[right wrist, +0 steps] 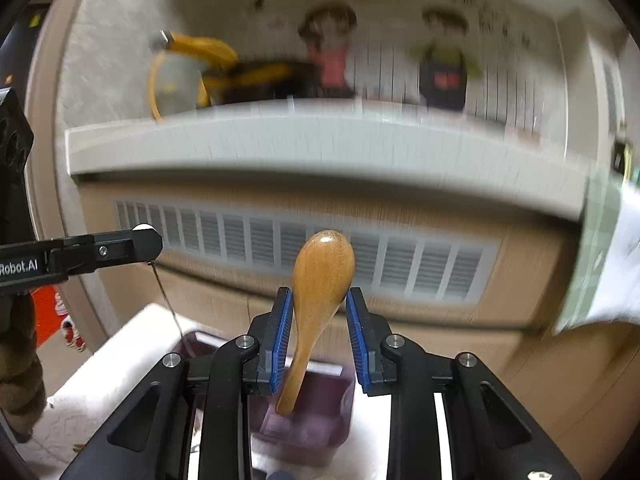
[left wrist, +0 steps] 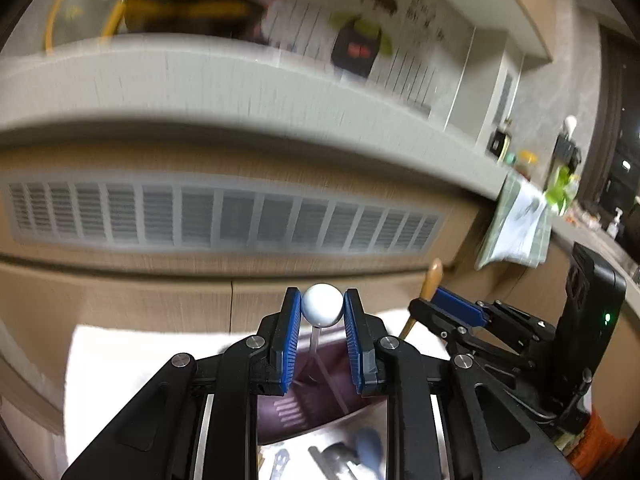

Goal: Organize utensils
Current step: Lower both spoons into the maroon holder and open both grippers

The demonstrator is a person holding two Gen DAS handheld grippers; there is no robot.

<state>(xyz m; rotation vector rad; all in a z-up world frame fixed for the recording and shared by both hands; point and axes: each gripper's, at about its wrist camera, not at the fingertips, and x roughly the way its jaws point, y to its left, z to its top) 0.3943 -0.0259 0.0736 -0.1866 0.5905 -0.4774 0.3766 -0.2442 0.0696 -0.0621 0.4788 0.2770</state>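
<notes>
While both spoons are held up in the air, nothing is seen inside the purple bin (right wrist: 320, 420) yet, so most of the job looks undone. On the left, a white spoon (left wrist: 322, 305) with a thin clear stem is pinched by the left gripper (left wrist: 322, 312), right over the bin. On the right, a wooden spoon (right wrist: 320, 300) is squeezed by the right gripper (right wrist: 318, 320), its handle pointing down at the bin. More utensils (left wrist: 340, 456) are left lying below, blurry.
</notes>
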